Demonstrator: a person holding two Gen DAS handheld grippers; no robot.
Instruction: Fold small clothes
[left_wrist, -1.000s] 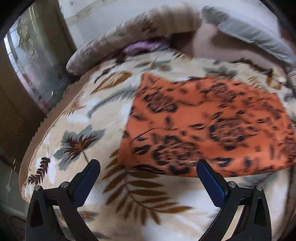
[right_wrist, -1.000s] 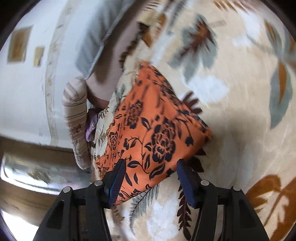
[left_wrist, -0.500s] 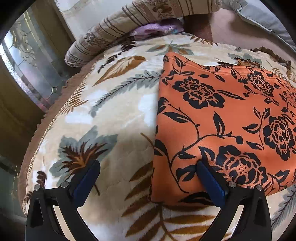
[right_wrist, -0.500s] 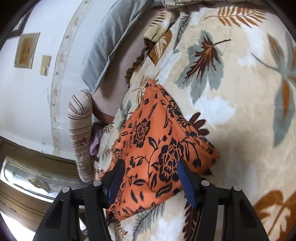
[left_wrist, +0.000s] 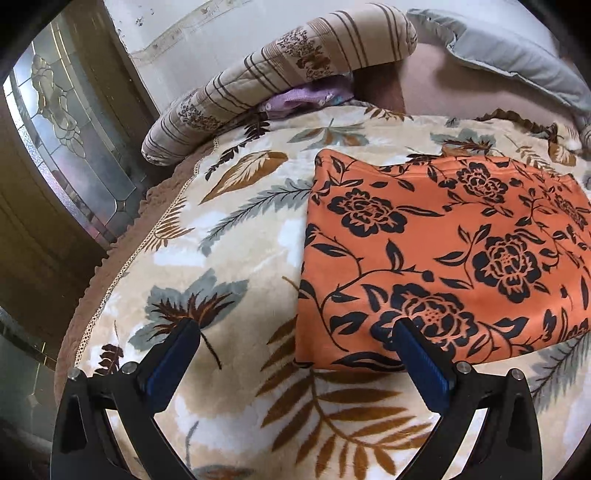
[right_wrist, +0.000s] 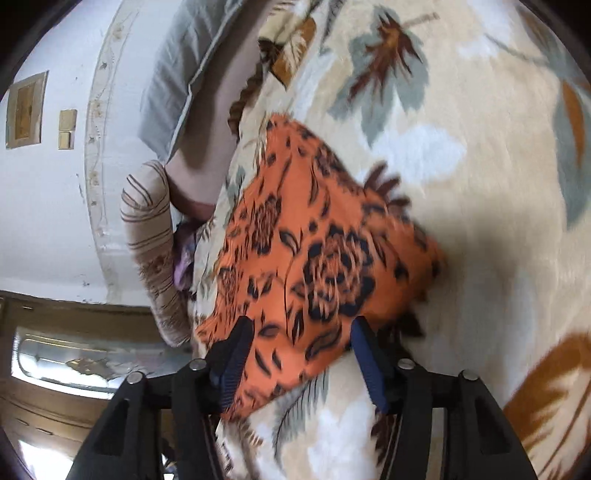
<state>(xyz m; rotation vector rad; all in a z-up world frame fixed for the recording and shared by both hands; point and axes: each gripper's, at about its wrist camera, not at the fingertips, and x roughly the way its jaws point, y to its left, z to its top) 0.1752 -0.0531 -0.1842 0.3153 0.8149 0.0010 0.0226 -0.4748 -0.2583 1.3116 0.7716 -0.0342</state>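
- Shifted since a second ago: orange floral cloth (left_wrist: 443, 254) now fills more of the left-wrist frame's right half, sharper and nearer.
- Lies folded flat on leaf-print blanket (left_wrist: 221, 258), probably ready for another fold.
- Left gripper (left_wrist: 295, 354) spread wide, empty, straddling the cloth's lower-left corner.
- Right gripper (right_wrist: 301, 354) has just been opening, cloth edge between unpressed pads.
- Striped bolster (left_wrist: 280, 74) upper centre, well apart.

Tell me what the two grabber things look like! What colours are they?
Both look alike. The left gripper and the right gripper each have two black plastic arms shaped like open triangles, with small silver bolts at the joints. Each finger ends in a dark blue ribbed pad. No hands, sleeves or cables show.
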